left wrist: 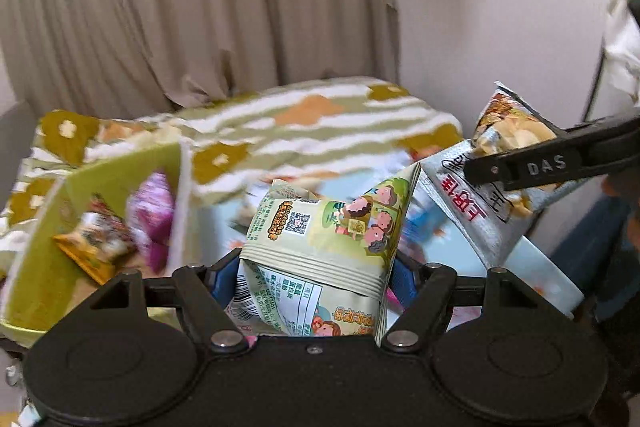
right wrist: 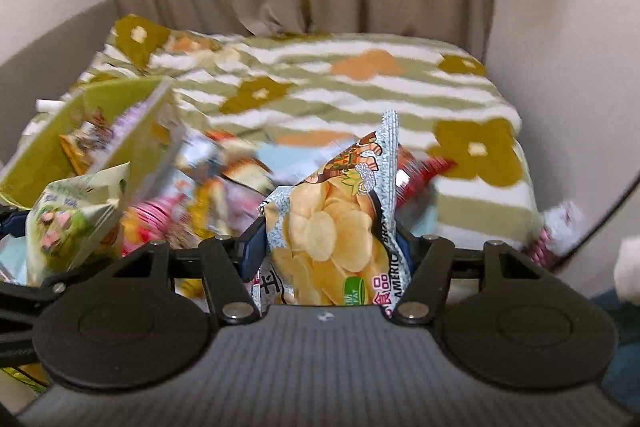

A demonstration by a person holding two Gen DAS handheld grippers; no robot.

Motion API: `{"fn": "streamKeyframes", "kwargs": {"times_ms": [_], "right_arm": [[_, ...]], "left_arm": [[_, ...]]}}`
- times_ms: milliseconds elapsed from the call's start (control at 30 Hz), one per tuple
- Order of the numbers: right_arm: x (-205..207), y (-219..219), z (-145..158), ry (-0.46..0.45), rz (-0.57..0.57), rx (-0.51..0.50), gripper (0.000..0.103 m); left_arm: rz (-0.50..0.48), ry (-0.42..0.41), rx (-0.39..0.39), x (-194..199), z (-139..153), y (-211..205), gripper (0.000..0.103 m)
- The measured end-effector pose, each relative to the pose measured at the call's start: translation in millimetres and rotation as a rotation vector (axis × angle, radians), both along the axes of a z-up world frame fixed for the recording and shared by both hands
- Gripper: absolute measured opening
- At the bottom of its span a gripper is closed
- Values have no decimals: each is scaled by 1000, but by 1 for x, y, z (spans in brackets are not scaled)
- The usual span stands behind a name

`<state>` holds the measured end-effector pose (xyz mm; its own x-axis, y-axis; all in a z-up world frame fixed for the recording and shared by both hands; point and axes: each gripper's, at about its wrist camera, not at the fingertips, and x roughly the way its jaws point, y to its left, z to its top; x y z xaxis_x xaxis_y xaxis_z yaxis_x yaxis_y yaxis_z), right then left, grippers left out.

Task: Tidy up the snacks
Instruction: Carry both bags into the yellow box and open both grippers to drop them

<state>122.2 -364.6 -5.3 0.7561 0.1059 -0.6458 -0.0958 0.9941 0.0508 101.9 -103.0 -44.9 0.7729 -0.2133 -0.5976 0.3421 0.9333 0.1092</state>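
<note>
Now your left tool [left wrist: 316, 283] pinches the green snack bag [left wrist: 332, 227]; your right tool [right wrist: 332, 247] pinches the chips bag [right wrist: 332, 227].

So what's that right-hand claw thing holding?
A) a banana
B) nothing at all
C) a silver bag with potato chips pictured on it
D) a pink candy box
C: in the right wrist view the right gripper is clamped on the silver chip bag, with chips printed on its front.

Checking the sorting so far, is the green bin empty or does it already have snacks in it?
Not empty. The green bin already holds snacks: an orange packet and a pink packet show inside it. How full it is cannot be told.
</note>
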Motion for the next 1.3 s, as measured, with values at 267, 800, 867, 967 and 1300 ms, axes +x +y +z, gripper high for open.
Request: {"fn": "streamKeyframes", "kwargs": {"times_ms": [267,800,867,967,1300], "right_arm": [[20,89,39,-77,120,59,77],[119,255,18,15,151,85,77],[125,262,10,37,135,82,77],[134,268,-1,68,103,76,77],[140,282,-13,119,46,46,77]], "left_arm": [[133,-59,14,26,36,83,77],[189,88,122,148,-11,205,79],[174,119,136,158,-24,211,80],[157,143,144,167,-38,218,89],[105,181,109,160,-45,241,103]]}}
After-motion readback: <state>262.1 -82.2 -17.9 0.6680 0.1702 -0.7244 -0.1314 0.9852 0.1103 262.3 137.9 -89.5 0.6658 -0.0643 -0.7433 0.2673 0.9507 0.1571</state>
